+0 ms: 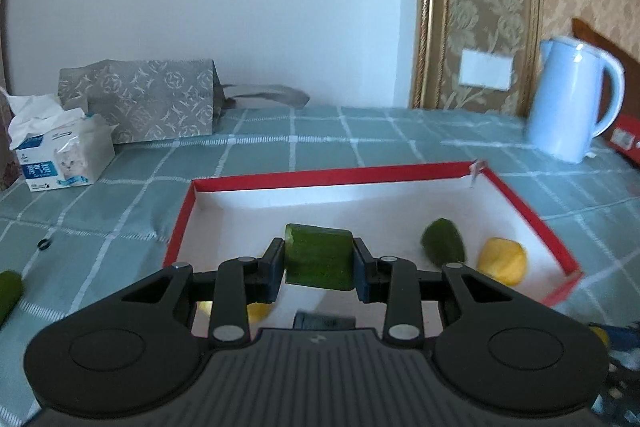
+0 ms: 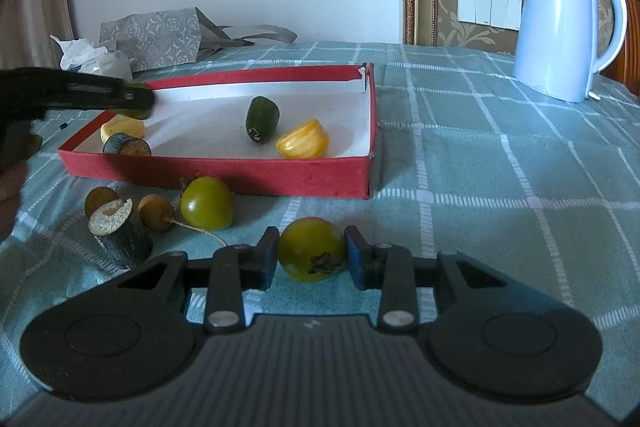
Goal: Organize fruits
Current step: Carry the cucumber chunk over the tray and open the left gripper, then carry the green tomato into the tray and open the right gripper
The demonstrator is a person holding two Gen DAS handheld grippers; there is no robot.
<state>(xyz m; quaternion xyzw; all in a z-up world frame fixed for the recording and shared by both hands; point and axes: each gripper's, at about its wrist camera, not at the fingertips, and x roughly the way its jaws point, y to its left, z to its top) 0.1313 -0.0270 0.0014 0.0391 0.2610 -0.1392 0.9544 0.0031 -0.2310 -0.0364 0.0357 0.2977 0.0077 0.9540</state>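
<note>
Left gripper (image 1: 319, 259) is clamped on a cucumber chunk (image 1: 319, 256) over the red box (image 1: 328, 174); right gripper (image 2: 311, 256) pinches a greenish tomato (image 2: 311, 254) on the tablecloth (image 2: 480, 187).

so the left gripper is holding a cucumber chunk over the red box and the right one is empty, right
Not quite. The right gripper is not empty: in the right wrist view its jaws are closed on a yellow-green tomato on the tablecloth, outside the box. The rest holds: the left wrist view shows the left gripper holding a cucumber chunk over the red box.
</note>
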